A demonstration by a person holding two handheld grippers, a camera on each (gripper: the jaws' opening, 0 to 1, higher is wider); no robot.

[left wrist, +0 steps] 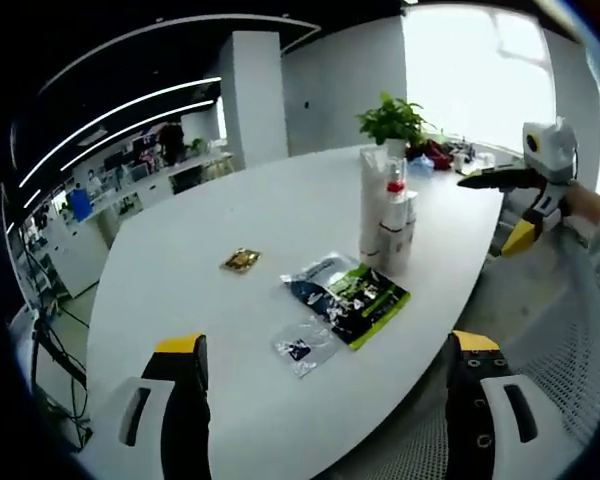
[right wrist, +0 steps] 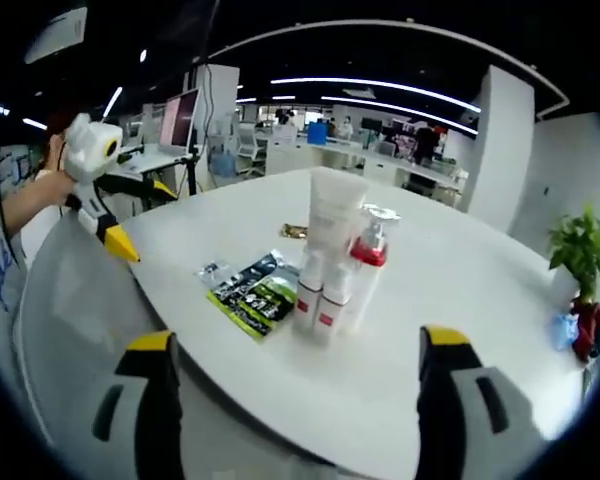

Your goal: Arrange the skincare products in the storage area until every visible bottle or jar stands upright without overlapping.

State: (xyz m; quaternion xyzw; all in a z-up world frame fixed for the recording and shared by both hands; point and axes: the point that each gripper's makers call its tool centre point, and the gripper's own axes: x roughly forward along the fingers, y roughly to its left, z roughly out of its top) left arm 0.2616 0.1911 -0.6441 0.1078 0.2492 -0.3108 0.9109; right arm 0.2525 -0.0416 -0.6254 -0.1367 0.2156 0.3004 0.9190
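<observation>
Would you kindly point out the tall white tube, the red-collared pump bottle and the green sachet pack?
Tall white tube (right wrist: 332, 222), right gripper view, on its upper body.
Red-collared pump bottle (right wrist: 368, 252), right gripper view, on the red collar.
Green sachet pack (left wrist: 365, 297), left gripper view, on its green face.

left gripper jaws spread wide; right gripper likewise, both empty

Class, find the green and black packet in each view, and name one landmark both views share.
Left gripper view: packet lies at centre, just below the bottles.
Right gripper view: packet lies left of centre, left of the bottles.
Shared landmark: potted plant.
</observation>
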